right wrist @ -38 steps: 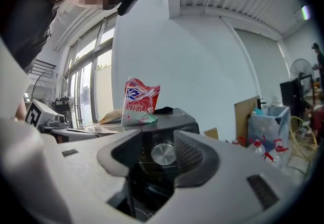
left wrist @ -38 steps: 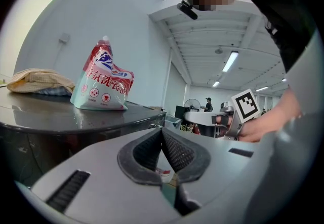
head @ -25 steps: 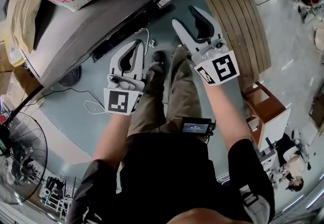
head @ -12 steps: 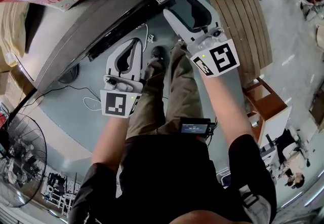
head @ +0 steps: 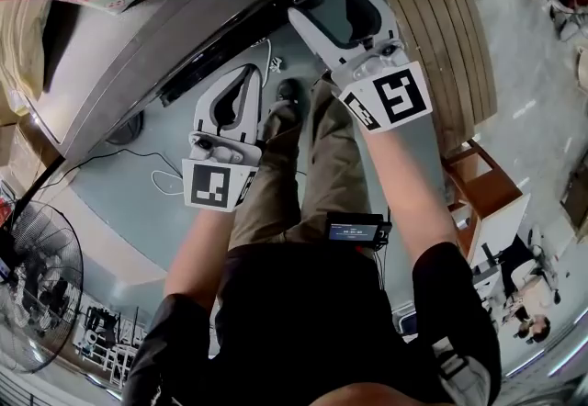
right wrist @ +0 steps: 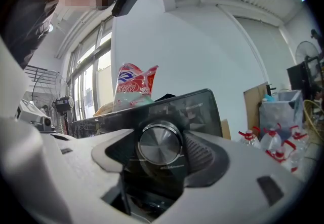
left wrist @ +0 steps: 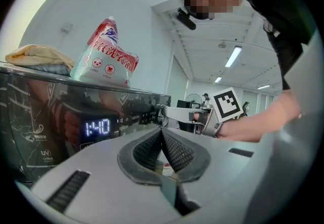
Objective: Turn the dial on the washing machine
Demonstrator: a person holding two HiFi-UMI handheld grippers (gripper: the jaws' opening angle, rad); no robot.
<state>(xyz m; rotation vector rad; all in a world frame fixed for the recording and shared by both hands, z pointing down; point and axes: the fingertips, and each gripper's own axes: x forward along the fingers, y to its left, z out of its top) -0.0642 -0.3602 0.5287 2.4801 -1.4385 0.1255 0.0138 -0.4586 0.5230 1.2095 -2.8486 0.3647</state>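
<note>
Right claw [right wrist: 161,148]: released, jaws just widened, dial [right wrist: 160,139] between them.
Left claw [left wrist: 162,134]: clenched, empty, near the washing machine [left wrist: 45,116] panel.

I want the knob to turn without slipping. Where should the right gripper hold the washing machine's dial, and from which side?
Grip the dial by its round rim, one pad on each side, coming straight at its flat face, since it stands out from the control panel. The right gripper, whose jaws have just been opening, has the dial between them, not yet clamped.
</note>
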